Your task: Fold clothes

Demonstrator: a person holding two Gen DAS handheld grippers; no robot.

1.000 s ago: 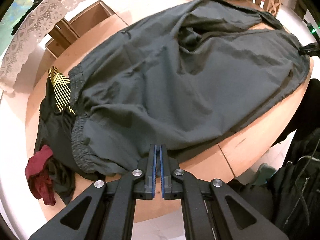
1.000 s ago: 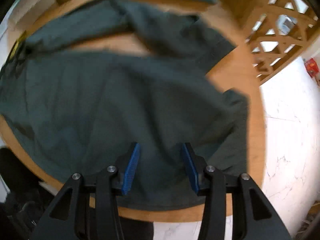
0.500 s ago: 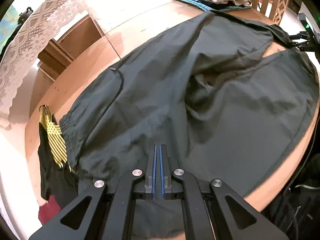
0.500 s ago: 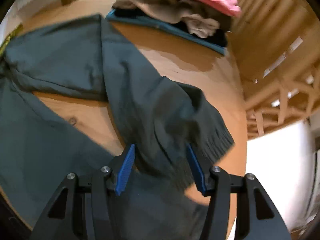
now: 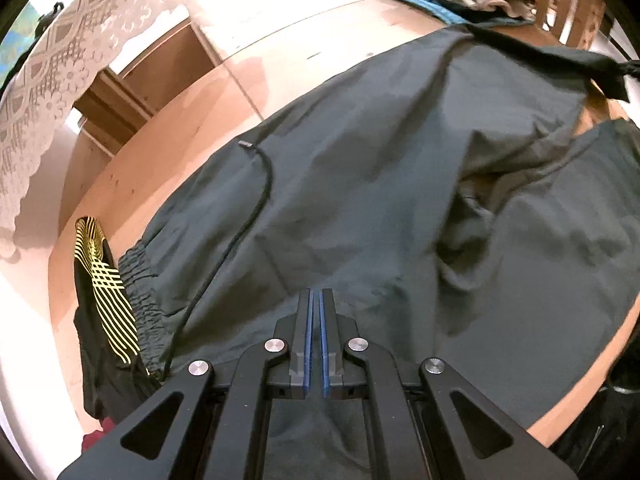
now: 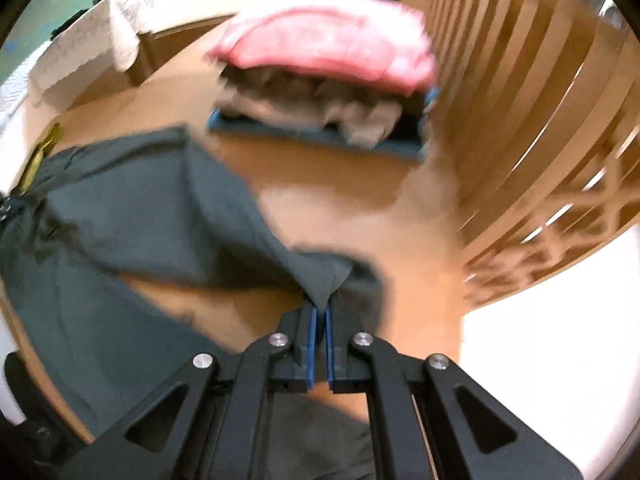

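Left wrist view: the dark grey trousers [image 5: 380, 208] are lying spread across most of the round wooden table [image 5: 160, 128], elastic waistband at the left next to a black-and-yellow garment [image 5: 106, 288] that's hanging over the edge. The left gripper [image 5: 316, 312] is sitting with its blue pads nearly touching; cloth is running under it, but I can't tell if it's actually pinching any. The drawstring [image 5: 256, 184] is trailing loose across the front, so it's risking a snag or getting trapped inside a fold.

Right wrist view (blurry): the right gripper [image 6: 319, 312] is clamped down on a small peak of trouser-leg fabric, and that leg is stretching back toward the left. It's only biting a little tip, so my guess is it's liable to slip out under a hard tug. The folded stack [image 6: 320, 92] with the pink piece on top is sitting near, so a wide swing could be knocking it over.
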